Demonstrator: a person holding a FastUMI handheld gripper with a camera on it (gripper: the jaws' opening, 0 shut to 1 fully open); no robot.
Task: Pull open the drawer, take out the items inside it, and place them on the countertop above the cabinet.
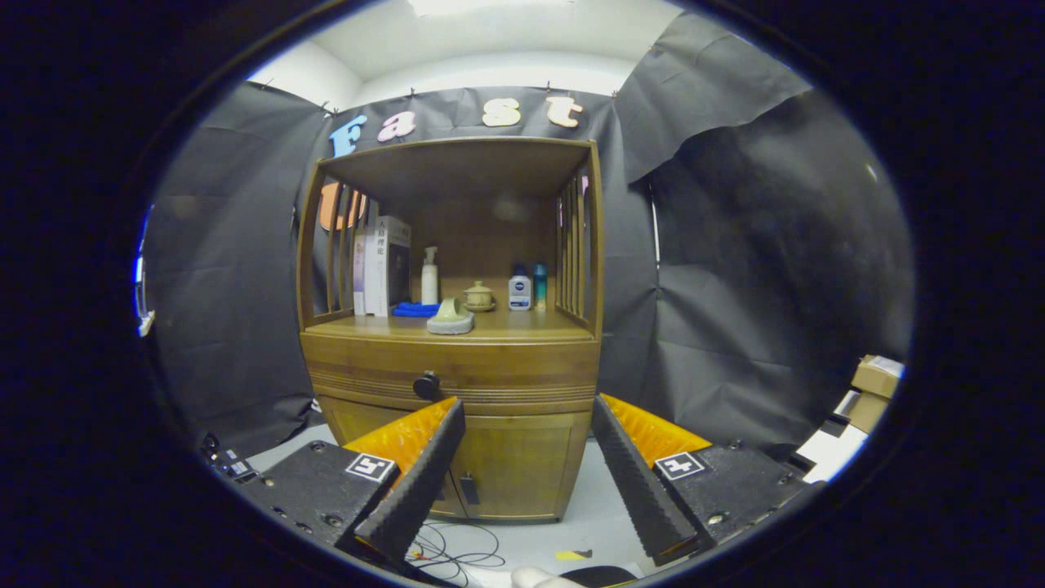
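A wooden cabinet [522, 457] stands ahead of me. Its drawer [506, 371] is closed, with a dark round knob [426, 385] just above and beyond my left fingertip. My gripper [527, 412] is open, with nothing between its fingers, still some way short of the cabinet. The countertop [539, 325] above the drawer carries a pale green slipper-shaped item [451, 318] at its front, a blue cloth [415, 309], books [384, 265], a white pump bottle [429, 276], a small lidded pot [478, 296] and two small bottles [526, 288]. The drawer's inside is hidden.
Below the drawer are two cabinet doors with small handles [469, 488]. Slatted sides and a top shelf [457, 151] enclose the countertop. Cables [457, 555] lie on the floor near me. Cardboard boxes [873, 380] sit off to the right. Black cloth walls surround the booth.
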